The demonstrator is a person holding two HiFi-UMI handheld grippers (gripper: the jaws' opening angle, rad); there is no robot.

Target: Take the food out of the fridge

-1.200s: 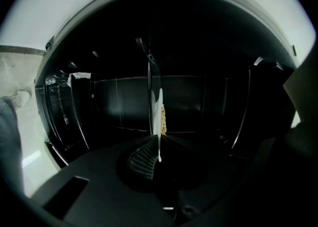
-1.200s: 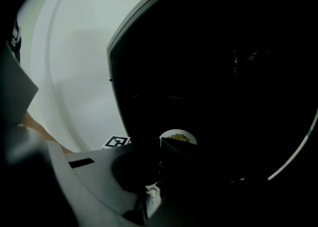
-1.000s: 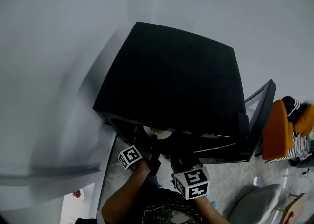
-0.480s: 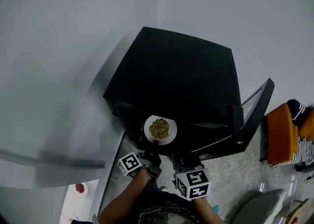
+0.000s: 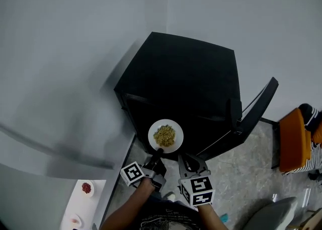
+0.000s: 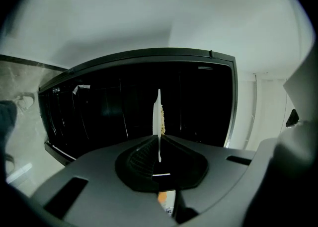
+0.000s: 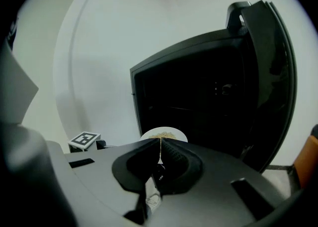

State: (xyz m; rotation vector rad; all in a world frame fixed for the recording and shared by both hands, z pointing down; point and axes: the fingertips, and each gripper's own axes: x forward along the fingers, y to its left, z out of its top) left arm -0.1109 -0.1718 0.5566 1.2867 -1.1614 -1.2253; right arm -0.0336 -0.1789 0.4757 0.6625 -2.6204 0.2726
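Head view, fridge (image 5: 181, 73): black box against a pale wall, door (image 5: 256, 108) swung open to the right.
Head view, plate (image 5: 177, 142): white, outside the fridge, in front of the open cavity, roughly level.
Head view, food (image 5: 164, 135): yellow-green heap at the plate's centre.
Head view, left gripper (image 5: 158, 154): on the plate's near rim.
Head view, right gripper (image 5: 185, 162): just right of the left one, clear of the plate.
Head view, small dish (image 5: 86, 188): red contents, on a white surface at lower left.
Left gripper view, claw: narrow, clamped on the plate's rim; plate seen edge-on, dark fridge interior behind.
Right gripper view, claw: pads pressed together, holding nothing; plate just beyond the tips, the left gripper's marker cube (image 7: 84, 139) off to the left.
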